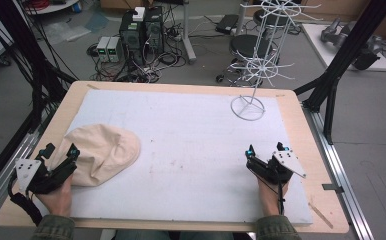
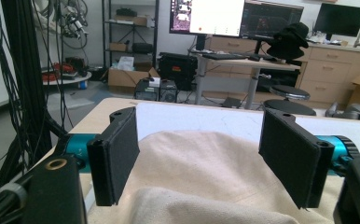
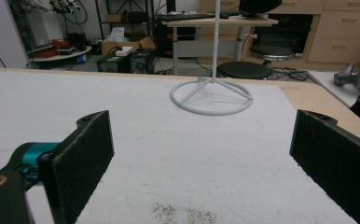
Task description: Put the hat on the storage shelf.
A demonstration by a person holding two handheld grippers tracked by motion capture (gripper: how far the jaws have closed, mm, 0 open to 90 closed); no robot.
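The cream hat (image 1: 101, 152) is lying at the left side of the white mat (image 1: 191, 150) and is not yet gripped. The left gripper (image 1: 61, 150) is held wide around its edge, pads not pressing. The right gripper (image 1: 266, 148) is kept wide and empty. The lifting is judged to remain; the wire rack (image 1: 261, 60) stands well apart.

The cloth hat (image 1: 101, 152) is showing as soft, matt, cream-coloured woven fabric, creasing in loose folds. The white mat (image 1: 191, 150) covering the worktop (image 1: 301, 125) is looking finely grained and dull, with a few faint stains, while the worktop's bare edge is showing pale, smooth wood. The wire stand (image 1: 253, 75) is appearing as thin metal coated in white. The left tongs (image 2: 206, 158) are wearing rough, matt black pads beside glossy teal metal fittings; the right tongs (image 3: 201, 158) are looking the same.
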